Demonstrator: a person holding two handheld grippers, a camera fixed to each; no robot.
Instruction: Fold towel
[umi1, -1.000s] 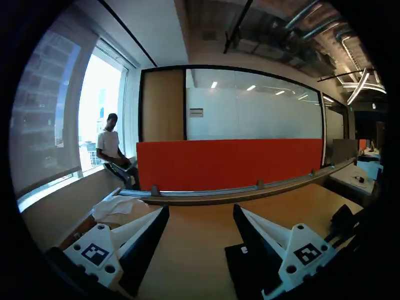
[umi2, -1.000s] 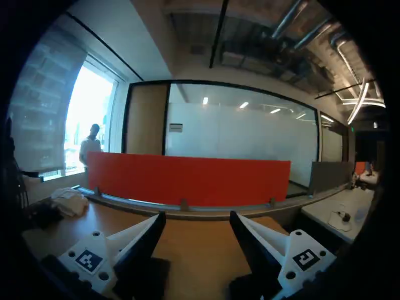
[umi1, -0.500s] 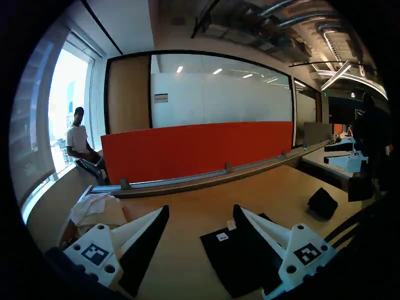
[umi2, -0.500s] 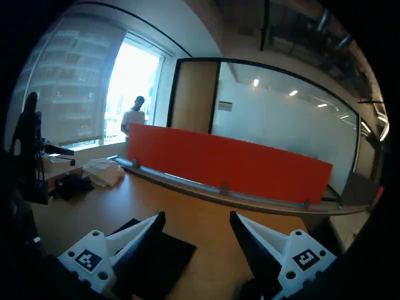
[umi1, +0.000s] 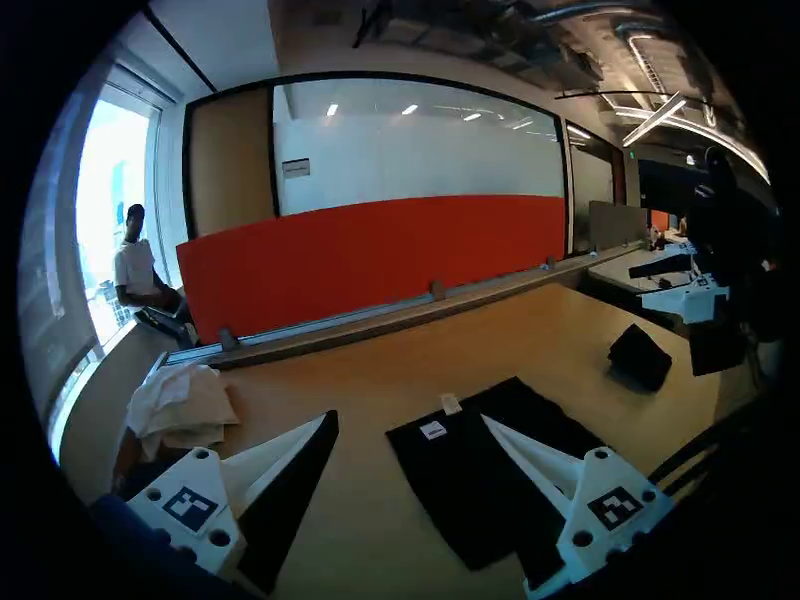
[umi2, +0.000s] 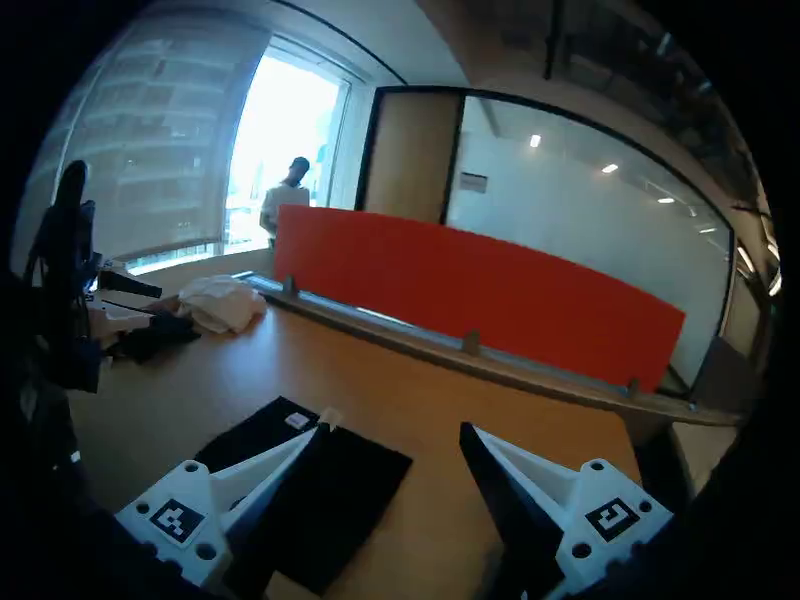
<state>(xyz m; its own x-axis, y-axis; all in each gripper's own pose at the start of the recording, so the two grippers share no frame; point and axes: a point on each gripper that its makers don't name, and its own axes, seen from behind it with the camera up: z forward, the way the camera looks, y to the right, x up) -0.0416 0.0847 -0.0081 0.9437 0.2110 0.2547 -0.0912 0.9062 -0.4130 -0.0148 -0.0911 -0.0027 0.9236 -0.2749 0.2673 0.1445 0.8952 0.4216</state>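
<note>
A black towel (umi1: 480, 480) lies spread flat on the wooden table (umi1: 400, 365), with small white tags near its far edge. My left gripper (umi1: 407, 418) hovers above the towel's near-left part, open and empty; its right finger overlaps the cloth in the picture. In the right gripper view the same towel (umi2: 340, 480) sits low and left of centre. My right gripper (umi2: 395, 428) is open above its far edge, its left finger over the cloth, holding nothing. Whether any finger touches the towel is unclear.
A crumpled white cloth (umi1: 180, 405) (umi2: 220, 300) lies at the table's window end beside a dark cloth (umi2: 150, 335). A small folded black cloth (umi1: 640, 355) sits to the right. A red divider panel (umi1: 370, 255) borders the table's far edge. A person (umi1: 135, 280) sits by the window.
Both views have tipped downward and moved over the table, bringing the black towel into sight beneath the fingers. Both grippers stayed open.
</note>
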